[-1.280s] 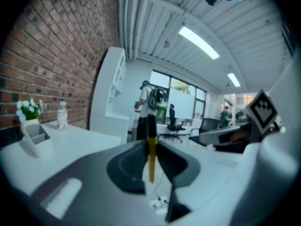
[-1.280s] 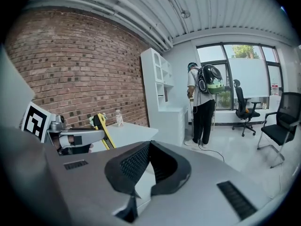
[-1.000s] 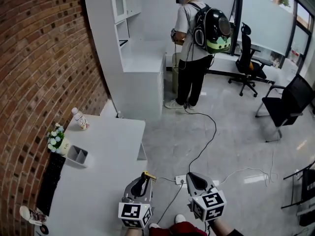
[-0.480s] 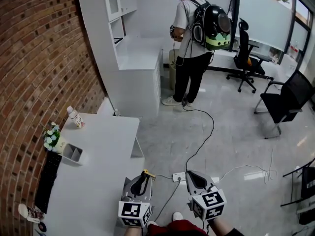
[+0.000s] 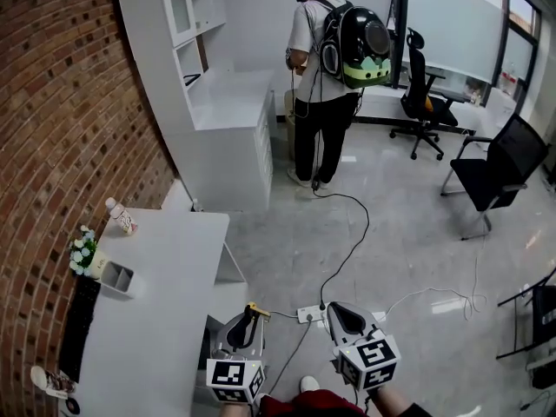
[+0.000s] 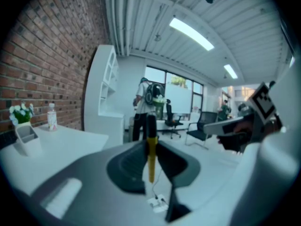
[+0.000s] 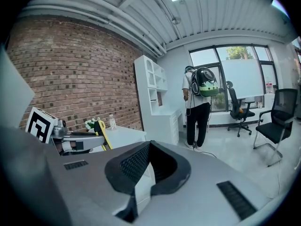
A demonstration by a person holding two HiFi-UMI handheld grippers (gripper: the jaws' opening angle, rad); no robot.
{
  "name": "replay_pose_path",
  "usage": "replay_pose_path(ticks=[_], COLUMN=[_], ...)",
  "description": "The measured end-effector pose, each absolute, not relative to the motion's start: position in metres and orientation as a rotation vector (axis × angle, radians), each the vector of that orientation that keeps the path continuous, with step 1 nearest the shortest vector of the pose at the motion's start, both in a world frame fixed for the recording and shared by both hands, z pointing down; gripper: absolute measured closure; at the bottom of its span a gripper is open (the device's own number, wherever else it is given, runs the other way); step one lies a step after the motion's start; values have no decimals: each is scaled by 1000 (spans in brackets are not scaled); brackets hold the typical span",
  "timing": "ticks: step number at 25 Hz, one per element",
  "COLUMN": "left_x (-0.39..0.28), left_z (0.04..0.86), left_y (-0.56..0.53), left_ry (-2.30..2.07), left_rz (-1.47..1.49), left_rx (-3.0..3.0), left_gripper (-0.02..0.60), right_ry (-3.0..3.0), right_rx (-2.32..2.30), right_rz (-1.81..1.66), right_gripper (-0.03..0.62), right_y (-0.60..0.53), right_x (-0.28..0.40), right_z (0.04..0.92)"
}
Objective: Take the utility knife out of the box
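Yellow-and-black knife point(image 6: 151, 161) sits pinched in the left gripper's point(image 5: 248, 318) jaws, long axis running out ahead. The right gripper point(image 7: 149, 146), alongside, has empty jaws pressed together.

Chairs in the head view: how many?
2: a swivel chair at the back, a black chair nearer, at right. A dark frame at the right edge may be a third.

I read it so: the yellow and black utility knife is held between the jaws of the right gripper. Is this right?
Not quite: the yellow and black utility knife is held between the jaws of the left gripper, as the left gripper view shows.
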State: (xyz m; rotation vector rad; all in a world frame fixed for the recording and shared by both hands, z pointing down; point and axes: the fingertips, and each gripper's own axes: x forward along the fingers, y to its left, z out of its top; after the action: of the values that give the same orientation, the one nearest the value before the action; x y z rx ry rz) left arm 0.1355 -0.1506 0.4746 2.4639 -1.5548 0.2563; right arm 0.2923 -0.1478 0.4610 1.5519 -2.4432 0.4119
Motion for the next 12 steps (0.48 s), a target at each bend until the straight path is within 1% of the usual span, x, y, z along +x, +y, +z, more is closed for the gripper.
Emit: replay_pose_path(ticks=[12], left_x=[165], left_z=[470], left_y=[-147], left_ry=[-1572], left_rz=[254], left_rx=[2491], left_gripper=[515], right_ry=[-2465], right_rx=[1573], right_rz=[394], right_gripper=[586], right_y=[-143], right_x=[325], right_z=[456])
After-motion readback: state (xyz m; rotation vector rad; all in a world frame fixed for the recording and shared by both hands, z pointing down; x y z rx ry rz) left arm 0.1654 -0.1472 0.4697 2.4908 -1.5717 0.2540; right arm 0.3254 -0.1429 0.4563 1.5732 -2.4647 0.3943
